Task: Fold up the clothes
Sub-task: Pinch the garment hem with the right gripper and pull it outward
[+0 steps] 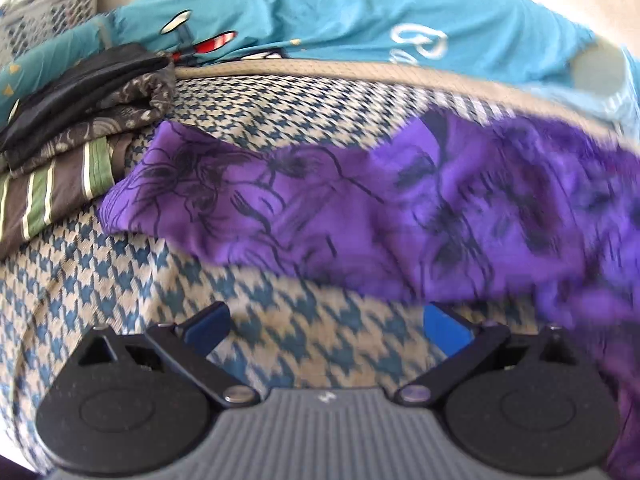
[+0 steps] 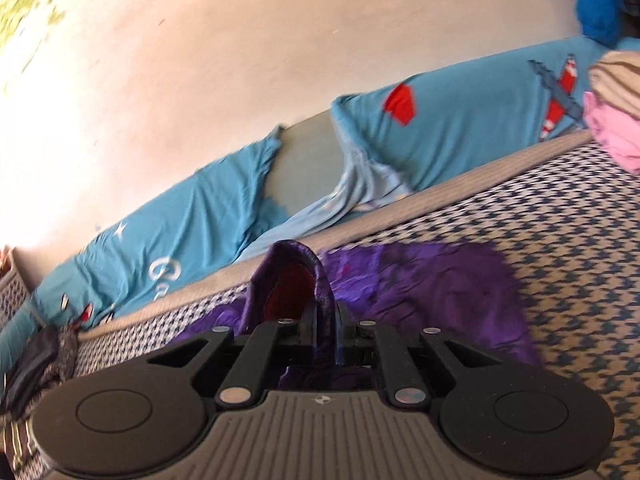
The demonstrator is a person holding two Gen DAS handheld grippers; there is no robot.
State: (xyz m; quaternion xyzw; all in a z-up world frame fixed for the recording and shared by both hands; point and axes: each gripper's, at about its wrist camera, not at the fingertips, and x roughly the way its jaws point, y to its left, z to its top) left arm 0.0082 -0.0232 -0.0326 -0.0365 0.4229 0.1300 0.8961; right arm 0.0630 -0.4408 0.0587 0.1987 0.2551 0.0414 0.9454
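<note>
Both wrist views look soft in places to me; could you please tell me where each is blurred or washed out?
Left wrist view: motion blur smears the purple printed garment toward the right edge, while the folded stack of dark clothes stays fairly sharp. Right wrist view: strong glare washes out the pale wall at upper left, and the houndstooth bed cover is streaked.

Bare houndstooth bed cover (image 1: 304,344) lay open before the spread fingers (image 1: 208,326) of the left gripper (image 1: 326,326). The purple garment (image 1: 400,208) blocked the right and far side; a stack of folded clothes (image 1: 80,120) closed the far left corner. Beyond ran a blue sheet (image 1: 320,16) and a basket (image 1: 52,16).
</note>
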